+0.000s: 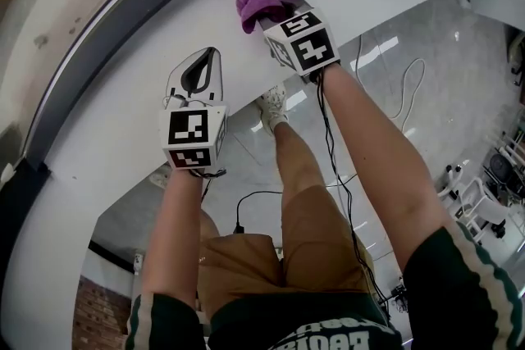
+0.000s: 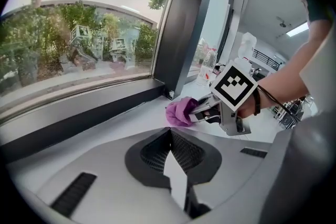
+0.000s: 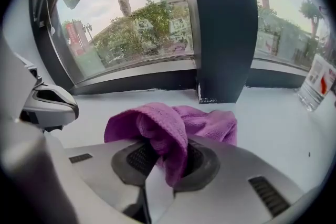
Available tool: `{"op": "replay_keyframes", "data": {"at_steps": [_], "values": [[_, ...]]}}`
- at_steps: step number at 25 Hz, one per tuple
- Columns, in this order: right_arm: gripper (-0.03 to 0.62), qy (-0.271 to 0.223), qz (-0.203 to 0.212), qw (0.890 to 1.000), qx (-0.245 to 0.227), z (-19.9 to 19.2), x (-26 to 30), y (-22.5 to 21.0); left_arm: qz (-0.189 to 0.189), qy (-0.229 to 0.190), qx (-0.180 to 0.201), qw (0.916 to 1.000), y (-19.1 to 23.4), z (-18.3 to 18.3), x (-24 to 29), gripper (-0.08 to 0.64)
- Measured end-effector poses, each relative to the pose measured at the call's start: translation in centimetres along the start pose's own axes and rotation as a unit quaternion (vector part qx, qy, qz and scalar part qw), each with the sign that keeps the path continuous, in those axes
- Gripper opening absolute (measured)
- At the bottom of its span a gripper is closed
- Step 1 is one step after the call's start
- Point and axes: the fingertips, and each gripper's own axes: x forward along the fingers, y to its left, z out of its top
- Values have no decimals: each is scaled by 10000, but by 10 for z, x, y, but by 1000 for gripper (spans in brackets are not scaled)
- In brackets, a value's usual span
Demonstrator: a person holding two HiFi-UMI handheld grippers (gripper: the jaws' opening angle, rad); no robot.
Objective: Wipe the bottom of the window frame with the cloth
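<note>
Right gripper (image 1: pixel 283 15): clamped on crumpled purple microfibre cloth (image 3: pixel 173 126).
Left gripper (image 2: pixel 169 134): closed, empty.
Technique: I'd press flat along dark metal frame rail (image 3: pixel 131 83), white sill's (image 3: pixel 273 113) back edge.

Left gripper (image 1: pixel 208 58) closed, right gripper (image 1: pixel 279 15) clamped

Purple cloth (image 3: pixel 173 126), bunched, on white sill (image 3: pixel 273 113)

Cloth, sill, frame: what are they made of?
Cloth: purple, fuzzy matte nap, likely microfibre or terry.
Sill: white, smooth, hard, faint sheen; painted or laminate, unclear.
Frame: dark, smooth, flat-sided, probably coated metal.
</note>
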Motion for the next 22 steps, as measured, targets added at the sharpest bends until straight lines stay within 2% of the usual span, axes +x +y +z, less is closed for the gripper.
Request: {"op": "replay_keyframes", "data": {"at_steps": [3,8,12,22], "values": [[77,100,-120,9998,-142,-2,2,1,0,36,21,10000,2,-5,-6,9],[77,181,-59,9998,-40,-5,4,17,151,-11,-66,9999,19,-13,-25,9],[77,281,-91,9993,-215,-5,8,36,265,-51,-121,9996,31,-20,-44,9],[77,359,52,9977,-572,1,29,126,542,-149,-371,9977,71,-43,-108,9]]}}
